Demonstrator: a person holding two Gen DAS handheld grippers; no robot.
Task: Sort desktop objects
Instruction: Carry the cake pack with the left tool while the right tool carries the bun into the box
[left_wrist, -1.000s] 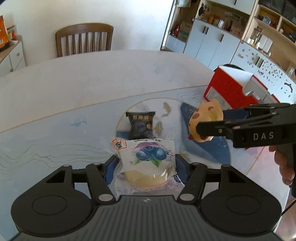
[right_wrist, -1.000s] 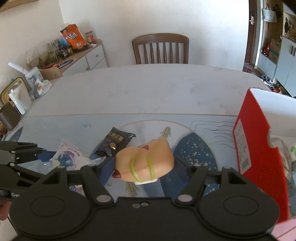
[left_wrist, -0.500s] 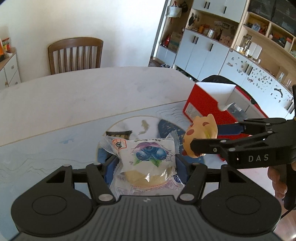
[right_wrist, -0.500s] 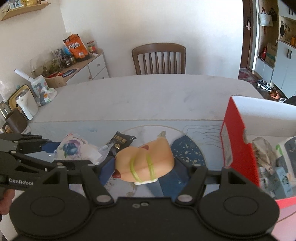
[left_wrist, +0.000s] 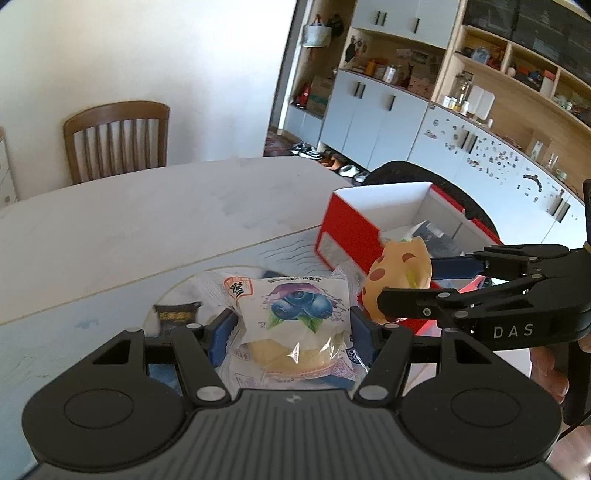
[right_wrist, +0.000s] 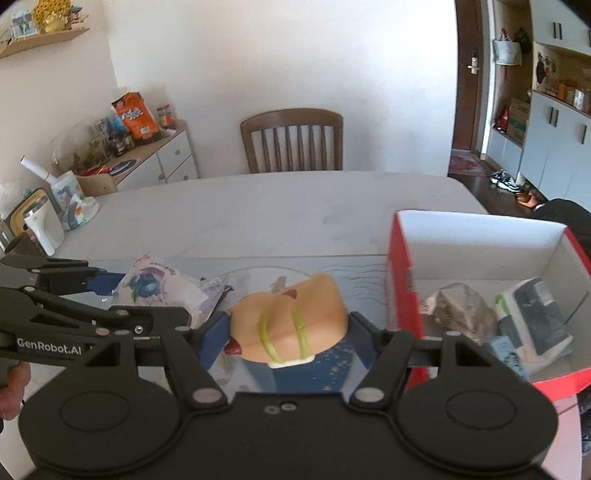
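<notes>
Blueberry cake packet (left_wrist: 293, 325) clamped between pads of left gripper (left_wrist: 291, 332), lifted above table (left_wrist: 147, 221), left of red box (right_wrist: 402, 280). Right gripper (right_wrist: 288, 332) pinches yellow spotted toy (right_wrist: 291, 325), just beside box wall. Box contents blurred, partly cut off. Black snack pack (left_wrist: 177, 315) half hidden behind packet.

A: Both pictures are bright. Daylight fills the room, and the white wall (right_wrist: 280, 55) is almost washed out.

B: Yes. The tabletop (left_wrist: 155, 225) looks pale and gives a soft sheen, with only weak shadows on it.

A: The fisheye bends straight lines. The shelves (left_wrist: 517, 85) curve strongly, and the corners go black.

B: The red box (right_wrist: 402, 280) is smeared by motion blur along its near edge. The black tool bodies at the bottom are dark, with little detail.
</notes>
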